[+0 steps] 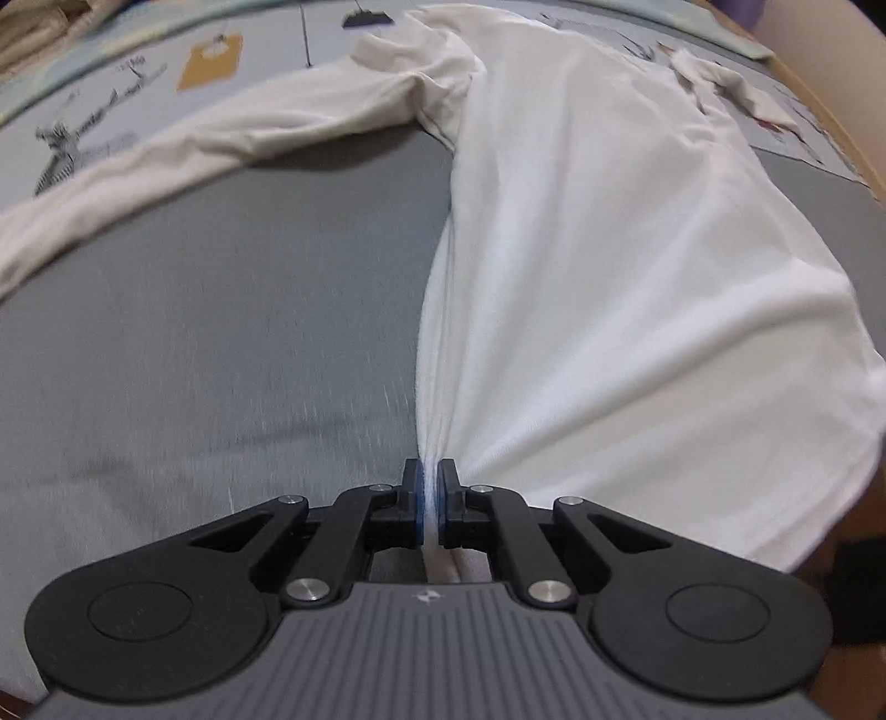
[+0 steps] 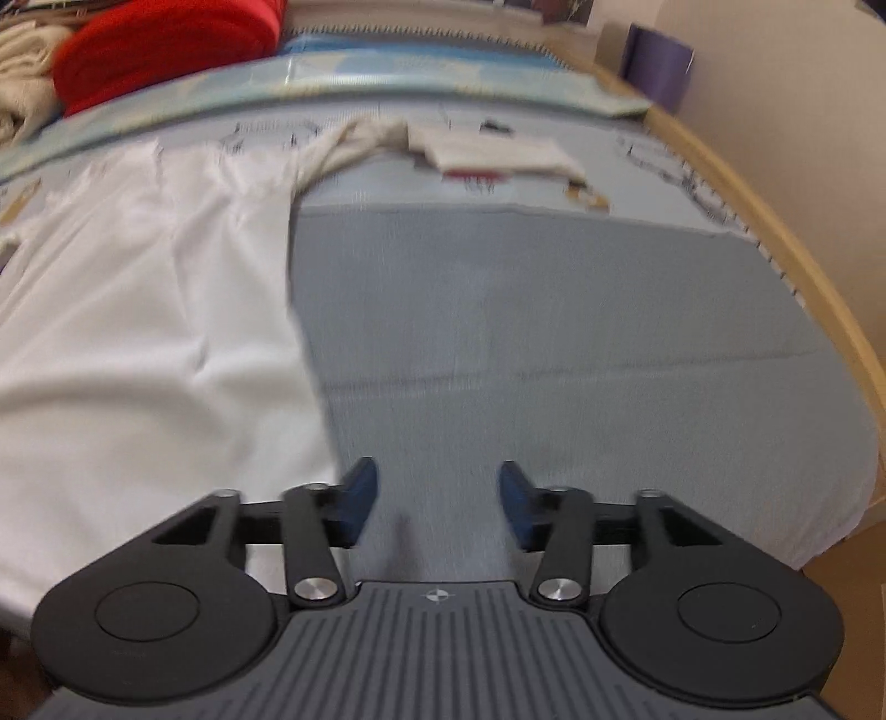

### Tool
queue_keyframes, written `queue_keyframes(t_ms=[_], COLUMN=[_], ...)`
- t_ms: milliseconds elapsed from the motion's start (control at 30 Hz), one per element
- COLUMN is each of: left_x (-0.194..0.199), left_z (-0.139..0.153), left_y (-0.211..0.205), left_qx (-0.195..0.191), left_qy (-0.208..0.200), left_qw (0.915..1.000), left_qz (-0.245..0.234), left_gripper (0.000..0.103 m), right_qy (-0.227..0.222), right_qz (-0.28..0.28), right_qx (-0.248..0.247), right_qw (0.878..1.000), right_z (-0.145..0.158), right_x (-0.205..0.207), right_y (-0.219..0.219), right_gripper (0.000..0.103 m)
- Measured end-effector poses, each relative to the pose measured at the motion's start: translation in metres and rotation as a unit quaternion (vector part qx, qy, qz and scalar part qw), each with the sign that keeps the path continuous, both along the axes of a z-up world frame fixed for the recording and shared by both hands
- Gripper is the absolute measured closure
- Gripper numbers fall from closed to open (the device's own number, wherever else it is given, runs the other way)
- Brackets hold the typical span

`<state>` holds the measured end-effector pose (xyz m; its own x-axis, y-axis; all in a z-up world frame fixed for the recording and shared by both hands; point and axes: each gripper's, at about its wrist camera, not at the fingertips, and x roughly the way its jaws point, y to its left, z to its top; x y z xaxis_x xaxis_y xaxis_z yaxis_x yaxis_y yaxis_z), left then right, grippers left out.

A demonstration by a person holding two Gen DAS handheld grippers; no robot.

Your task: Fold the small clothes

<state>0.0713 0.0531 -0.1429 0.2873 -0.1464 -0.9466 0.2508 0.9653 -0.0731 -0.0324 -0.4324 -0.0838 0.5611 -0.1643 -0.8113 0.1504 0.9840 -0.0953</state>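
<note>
**Hem pinched, fold pending**

Left claw [image 1: 430,493] clamped on hem corner of white long-sleeved cotton shirt [image 1: 609,249], spread over grey fabric-covered desk [image 1: 221,332]. Right claw [image 2: 438,501] wide, holding nothing, just beside shirt edge. Likely next: grab opposite hem corner, then fold toward collar.

Count: one white long-sleeved shirt [image 1: 609,232]; two sleeves on it. One grey mat [image 1: 249,310]. One red fabric bundle [image 2: 166,50]. One purple container [image 2: 656,61]. Two grippers, left [image 1: 430,495] and right [image 2: 438,501].

No legible text, label or number anywhere
</note>
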Motion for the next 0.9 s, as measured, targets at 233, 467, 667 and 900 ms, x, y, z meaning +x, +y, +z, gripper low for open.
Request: queue_keyframes(t_ms=[233, 467, 667, 900], left_x=[0.016, 0.106, 0.179, 0.237], left_z=[0.053, 0.143, 0.124, 0.076], left_y=[0.017, 0.031, 0.046, 0.012], left_qx=[0.003, -0.038, -0.107, -0.145], left_qy=[-0.039, -0.142, -0.152, -0.114], left_qw=[0.9991, 0.9880, 0.9733, 0.9737], left_qz=[0.016, 0.048, 0.135, 0.134], left_gripper=[0.094, 0.094, 0.094, 0.094], right_qy=[-0.135, -0.216, -0.172, -0.116], right_qz=[-0.019, -0.007, -0.021, -0.022], right_qx=[0.035, 0.061, 0.113, 0.143], right_qw=[0.990, 0.974, 0.978, 0.983], right_z=[0.047, 0.094, 0.066, 0.017], right_x=[0.029, 0.096, 0.179, 0.260], right_y=[0.016, 0.018, 0.016, 0.022], right_gripper=[0.049, 0.051, 0.065, 0.069])
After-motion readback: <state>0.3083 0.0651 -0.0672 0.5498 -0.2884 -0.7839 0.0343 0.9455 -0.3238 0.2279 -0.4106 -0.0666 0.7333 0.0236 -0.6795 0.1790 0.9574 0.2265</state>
